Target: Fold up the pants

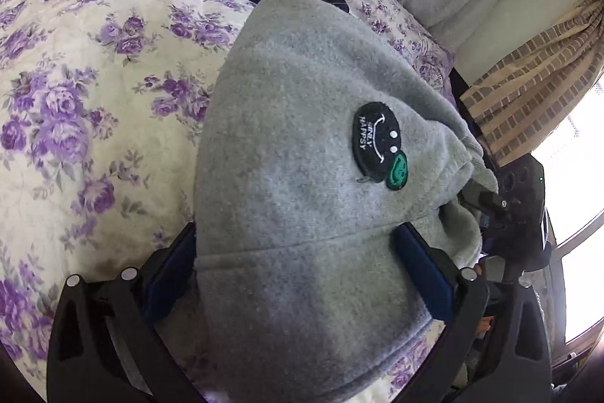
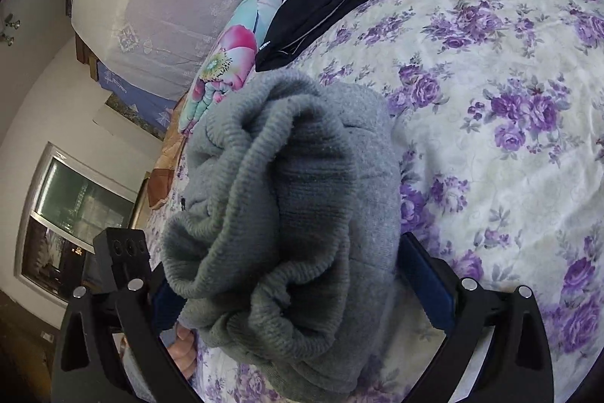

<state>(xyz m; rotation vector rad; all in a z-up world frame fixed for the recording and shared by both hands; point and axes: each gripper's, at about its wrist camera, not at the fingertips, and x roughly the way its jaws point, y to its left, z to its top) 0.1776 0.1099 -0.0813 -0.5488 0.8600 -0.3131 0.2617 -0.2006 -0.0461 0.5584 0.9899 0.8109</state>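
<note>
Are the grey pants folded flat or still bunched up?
Bunched, not flat. The grey fleece pants hang in rolled folds between both claws, left claw and right claw, above the floral bedspread.

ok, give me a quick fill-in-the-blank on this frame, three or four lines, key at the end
1. Both sets of jaws are clamped on the fuzzy ____ fleece pants.
2. The oval black patch on the fleece overlaps a smaller ____ smiley patch.
3. The folded ____ garment lies farther up the bed.
4. The cream bedspread is printed with ____ roses.

Missing words: grey; green; black; purple
</note>
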